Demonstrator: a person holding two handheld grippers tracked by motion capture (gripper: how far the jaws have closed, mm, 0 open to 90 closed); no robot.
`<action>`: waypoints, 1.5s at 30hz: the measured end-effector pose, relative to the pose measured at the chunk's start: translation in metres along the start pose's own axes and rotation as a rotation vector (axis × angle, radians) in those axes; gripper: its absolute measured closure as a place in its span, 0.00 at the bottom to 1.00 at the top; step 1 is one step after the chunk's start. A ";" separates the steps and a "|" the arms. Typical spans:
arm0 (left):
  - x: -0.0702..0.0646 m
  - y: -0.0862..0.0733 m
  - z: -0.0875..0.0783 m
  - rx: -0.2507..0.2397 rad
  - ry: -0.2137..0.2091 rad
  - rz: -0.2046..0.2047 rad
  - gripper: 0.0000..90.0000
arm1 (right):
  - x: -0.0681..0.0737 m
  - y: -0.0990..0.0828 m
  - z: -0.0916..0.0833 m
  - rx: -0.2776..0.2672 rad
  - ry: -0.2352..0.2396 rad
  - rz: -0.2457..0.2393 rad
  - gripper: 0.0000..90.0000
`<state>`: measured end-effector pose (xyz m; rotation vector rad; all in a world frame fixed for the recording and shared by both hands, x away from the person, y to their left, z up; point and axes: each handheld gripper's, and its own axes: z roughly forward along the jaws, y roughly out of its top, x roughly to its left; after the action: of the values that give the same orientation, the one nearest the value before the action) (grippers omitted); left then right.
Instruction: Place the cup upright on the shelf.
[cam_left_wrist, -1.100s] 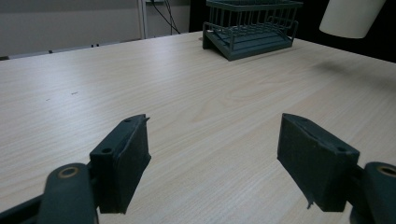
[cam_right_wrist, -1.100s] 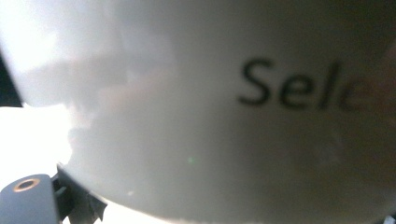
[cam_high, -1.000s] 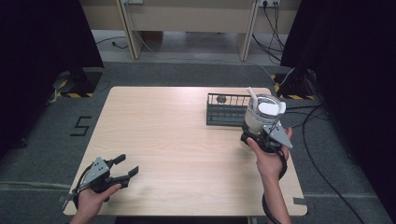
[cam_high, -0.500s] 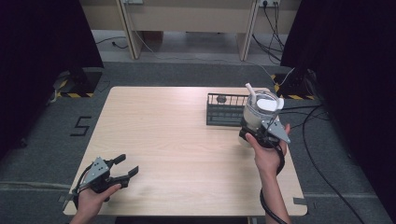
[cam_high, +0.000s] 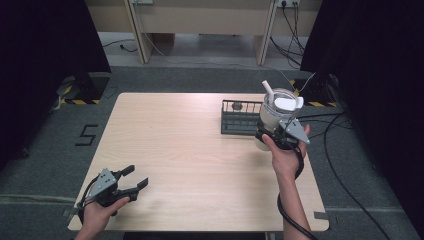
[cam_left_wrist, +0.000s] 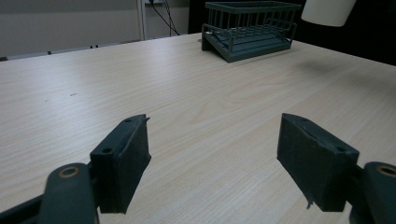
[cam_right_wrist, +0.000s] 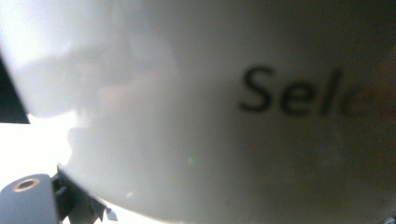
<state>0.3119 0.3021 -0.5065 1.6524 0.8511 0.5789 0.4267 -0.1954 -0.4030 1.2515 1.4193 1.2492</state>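
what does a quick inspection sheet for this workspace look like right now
Surface: light wooden table, bare across the middle.
Job's things: white cup with lid and straw held above the table near its far right; dark wire rack stands on the table beside it.
Clutter: nothing seen on the table.
Grippers: right gripper shut on the cup, whose wall shows close up in the right gripper view; left gripper open at the near left corner, holding nothing.
Cables: black cable trails from the right gripper; more cables on the floor at right.
Surroundings: grey carpet, a floor mark "5", black curtains at both sides.
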 end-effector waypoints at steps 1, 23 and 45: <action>0.000 0.000 0.000 0.000 0.000 0.000 0.27 | 0.000 0.001 0.001 0.000 0.000 -0.003 0.12; -0.001 0.000 0.001 -0.003 -0.003 -0.004 0.27 | 0.000 0.013 0.018 0.004 -0.012 -0.001 0.12; 0.000 0.000 0.001 -0.002 -0.002 -0.005 0.27 | 0.002 0.032 0.035 -0.023 -0.018 -0.011 0.12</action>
<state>0.3123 0.3017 -0.5071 1.6480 0.8528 0.5741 0.4651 -0.1882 -0.3762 1.2350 1.3942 1.2406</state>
